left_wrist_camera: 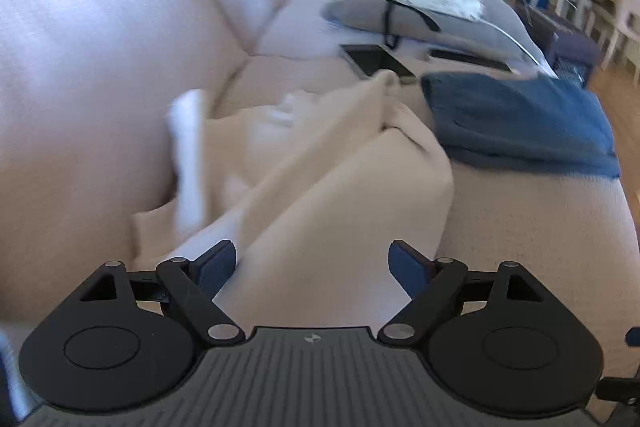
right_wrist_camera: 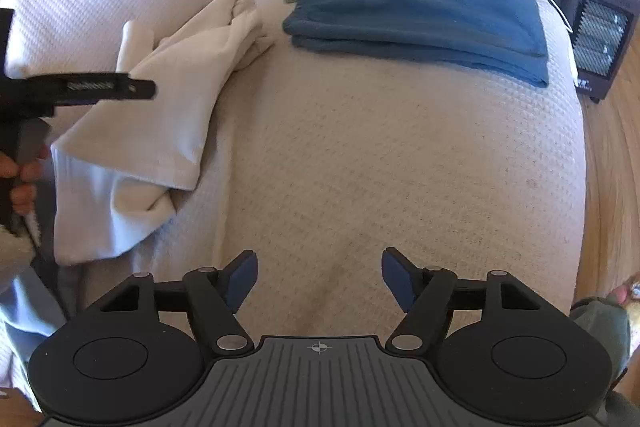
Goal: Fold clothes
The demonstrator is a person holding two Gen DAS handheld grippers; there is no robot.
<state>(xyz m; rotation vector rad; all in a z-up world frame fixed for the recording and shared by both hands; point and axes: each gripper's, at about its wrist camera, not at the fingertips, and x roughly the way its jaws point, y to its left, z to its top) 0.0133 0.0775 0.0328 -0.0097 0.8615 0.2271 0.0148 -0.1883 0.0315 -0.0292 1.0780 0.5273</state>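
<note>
Closest to the cameras, the right gripper (right_wrist_camera: 319, 277) hangs wide and empty over the bare sofa seat (right_wrist_camera: 380, 155), while the left gripper (left_wrist_camera: 312, 269), equally wide, hovers at the crumpled cream garment (left_wrist_camera: 320, 179), gripping nothing. Farther back lies the folded blue garment (right_wrist_camera: 420, 23). Judging by this, the cream piece comes next: both tongs must pinch its edges and spread it flat.

Black tongs (right_wrist_camera: 319, 277) w/ blue pads (right_wrist_camera: 242, 277), ribbed grey base.
</note>
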